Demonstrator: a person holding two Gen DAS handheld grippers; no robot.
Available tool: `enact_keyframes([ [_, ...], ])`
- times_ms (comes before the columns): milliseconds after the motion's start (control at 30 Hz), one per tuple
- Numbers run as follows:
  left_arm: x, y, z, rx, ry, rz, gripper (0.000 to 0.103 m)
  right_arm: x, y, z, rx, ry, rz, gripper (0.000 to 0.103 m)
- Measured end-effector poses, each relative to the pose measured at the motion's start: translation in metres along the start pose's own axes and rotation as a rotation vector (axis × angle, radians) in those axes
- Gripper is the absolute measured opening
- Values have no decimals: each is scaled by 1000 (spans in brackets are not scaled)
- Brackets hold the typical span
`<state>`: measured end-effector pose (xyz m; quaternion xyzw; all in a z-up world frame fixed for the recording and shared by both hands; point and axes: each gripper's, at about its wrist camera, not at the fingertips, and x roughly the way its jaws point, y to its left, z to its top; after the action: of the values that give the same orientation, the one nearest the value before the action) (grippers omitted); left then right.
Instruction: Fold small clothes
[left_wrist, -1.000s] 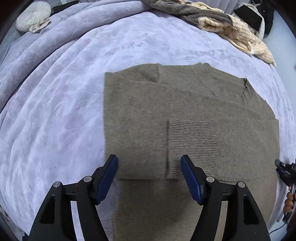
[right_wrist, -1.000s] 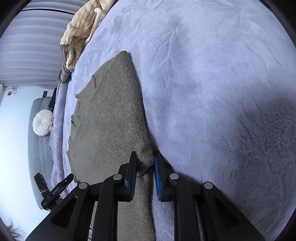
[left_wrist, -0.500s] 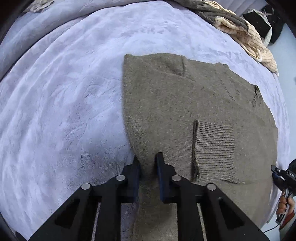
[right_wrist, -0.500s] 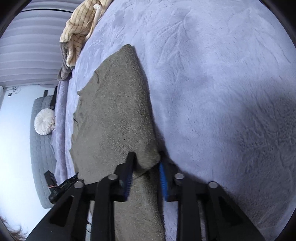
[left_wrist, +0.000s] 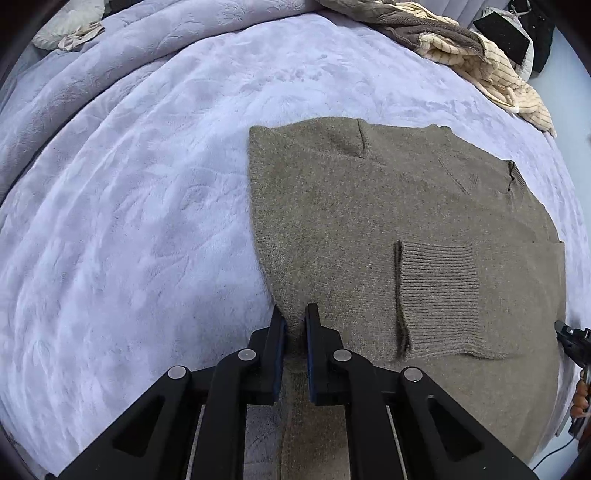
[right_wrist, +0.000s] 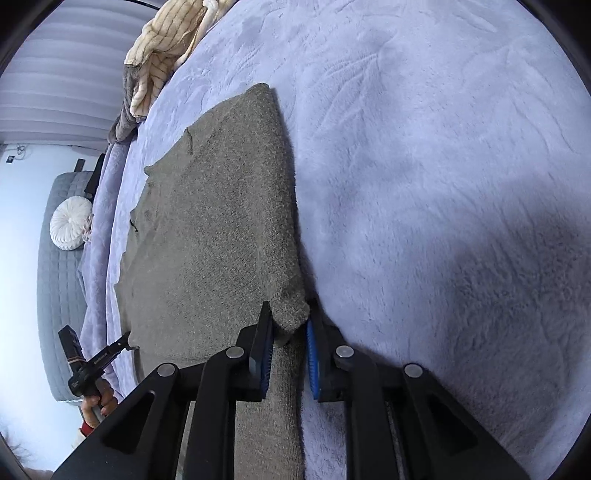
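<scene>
- Handling a soft, thick knit is what we face: the olive sweater (left_wrist: 369, 229) lies flat on the lilac bed cover (left_wrist: 129, 221), sleeves already turned in, a ribbed cuff (left_wrist: 439, 295) on top.
- We judge it limp and fairly light, fuzzy enough not to slip, but stretchy, so it will sag between two holds.
- We have the left gripper (left_wrist: 294, 321) with its jaws clamped on the near left corner of the folded body.
- We have the right gripper (right_wrist: 290, 325) with its jaws pinching the opposite near corner, a bulge of knit squeezed between the blue pads (right_wrist: 314, 354).
- We think both corners at the folded edge are the right holds; pinching all layers keeps the sleeves from sliding out.
- We would lift evenly, or the middle droops and creases.
</scene>
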<state>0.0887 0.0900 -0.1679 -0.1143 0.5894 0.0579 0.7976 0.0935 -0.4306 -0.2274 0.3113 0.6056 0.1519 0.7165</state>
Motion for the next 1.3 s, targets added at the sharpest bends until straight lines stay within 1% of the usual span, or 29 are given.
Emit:
enact_keyframes([
  [33, -3, -1, 0, -6, 0, 6, 10, -2, 0, -1, 5, 4, -4, 18],
  [100, -9, -2, -2, -20, -5, 17, 10, -7, 2, -3, 18, -1, -20, 20],
  [267, -19, -4, -9, -27, -5, 63, 10, -18, 14, -15, 11, -17, -95, 26],
  [400, -20, -7, -13, -19, 3, 85, 10, -23, 17, -23, 24, -20, -104, 27],
  [500, -20, -9, -13, -25, -1, 86, 10, -23, 17, -26, 24, -17, -111, 29],
  [533, -20, -9, -14, -29, 0, 84, 13, -23, 18, -27, 22, -18, -117, 30],
  [567, -20, -8, -15, -35, 9, 79, 43, -23, 19, -27, 20, -18, -122, 31],
  [600, -20, -6, -17, -46, 15, 74, 88, -24, 19, -28, 18, -19, -123, 31],
  [633, -22, -5, -19, -58, 5, 80, 102, -24, 20, -29, 15, -21, -126, 32],
  [667, -25, -5, -21, -55, -19, 93, 103, -24, 21, -30, 13, -22, -127, 34],
  [700, -27, -7, -23, -38, -23, 97, 103, -24, 23, -30, 8, -22, -128, 34],
  [800, -25, -11, -26, -15, -10, 116, 103, -25, 25, -33, 2, -24, -133, 39],
  [867, -25, -13, -27, -5, -10, 133, 103, -25, 27, -34, -1, -26, -131, 45],
  [900, -25, -13, -28, -6, -11, 139, 103, -25, 28, -35, -3, -28, -132, 46],
  [967, -25, -13, -28, -11, -4, 134, 103, -25, 31, -36, -11, -28, -134, 50],
  [1067, -25, -16, -31, -1, 6, 138, 103, -25, 34, -38, -22, -27, -141, 50],
  [1300, -28, -26, -37, 45, 22, 116, 103, -26, 36, -42, -24, -34, -143, 51],
])
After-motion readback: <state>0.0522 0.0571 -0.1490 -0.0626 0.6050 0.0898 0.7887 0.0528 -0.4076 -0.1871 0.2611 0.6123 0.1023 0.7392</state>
